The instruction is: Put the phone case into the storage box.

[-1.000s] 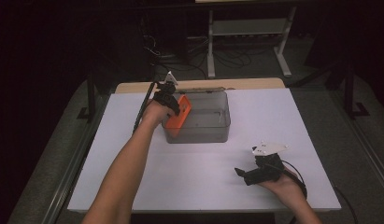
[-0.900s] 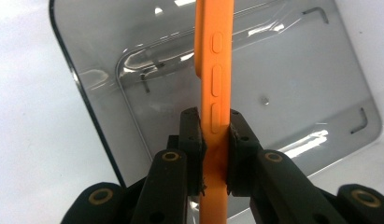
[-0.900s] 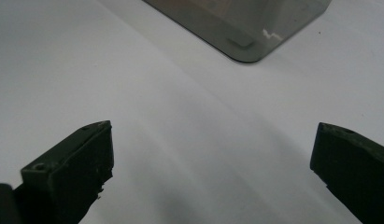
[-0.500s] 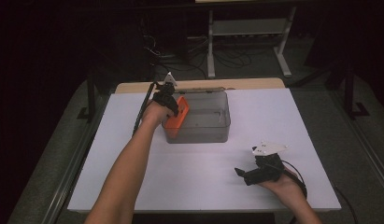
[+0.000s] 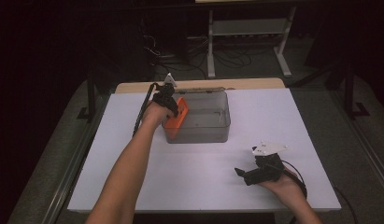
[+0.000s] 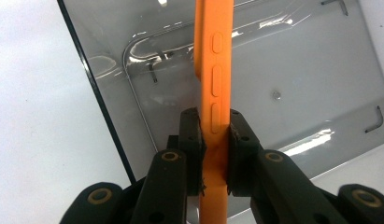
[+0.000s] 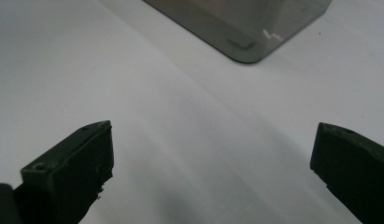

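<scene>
The left tool (image 6: 213, 140) is clamped on an orange phone case (image 6: 214, 70), gripped edge-on so it can be lowered, it seems, into the clear bin (image 5: 199, 133); the case is held over the bin's left end. A few small bits lie inside the bin. The right tool (image 7: 213, 163) is rested on the worktop (image 5: 133, 186), jaws apart, holding nothing.

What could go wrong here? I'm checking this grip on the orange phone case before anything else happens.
The left gripper pinches the orange phone case by its thin edge near one end, so it could pivot or slip between the fingers. It hangs over the clear bin near the left wall; lowered off line, it might catch the rim. The right gripper rests open on the table, too far to steady it.
</scene>
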The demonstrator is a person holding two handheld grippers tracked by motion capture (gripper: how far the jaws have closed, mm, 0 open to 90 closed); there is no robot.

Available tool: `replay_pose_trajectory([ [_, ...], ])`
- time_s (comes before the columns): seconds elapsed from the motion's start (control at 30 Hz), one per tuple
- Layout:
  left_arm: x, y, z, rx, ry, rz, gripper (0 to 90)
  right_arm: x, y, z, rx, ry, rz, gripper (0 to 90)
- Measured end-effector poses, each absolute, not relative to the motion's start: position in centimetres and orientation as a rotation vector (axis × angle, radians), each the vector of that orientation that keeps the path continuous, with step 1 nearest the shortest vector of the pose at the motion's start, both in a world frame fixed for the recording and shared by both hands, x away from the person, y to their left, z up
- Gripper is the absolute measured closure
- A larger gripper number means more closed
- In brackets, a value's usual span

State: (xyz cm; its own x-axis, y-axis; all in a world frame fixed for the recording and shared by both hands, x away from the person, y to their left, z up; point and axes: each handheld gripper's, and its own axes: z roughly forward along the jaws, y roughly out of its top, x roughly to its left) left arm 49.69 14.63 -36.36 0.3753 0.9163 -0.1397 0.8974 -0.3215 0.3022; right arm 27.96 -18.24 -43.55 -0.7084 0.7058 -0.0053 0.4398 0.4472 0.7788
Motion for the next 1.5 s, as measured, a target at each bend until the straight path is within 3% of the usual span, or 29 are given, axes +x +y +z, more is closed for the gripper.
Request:
replay_pose_trajectory([
  [1.23,49.9,15.1,-34.2,2.291,1.552,0.154,73.8,28.0,-18.2,-43.5,0.978,2.372,1.137,0.0],
  [1.5,49.8,15.0,-33.7,2.294,1.511,0.172,67.4,28.0,-18.2,-43.5,0.979,2.373,1.136,0.0],
])
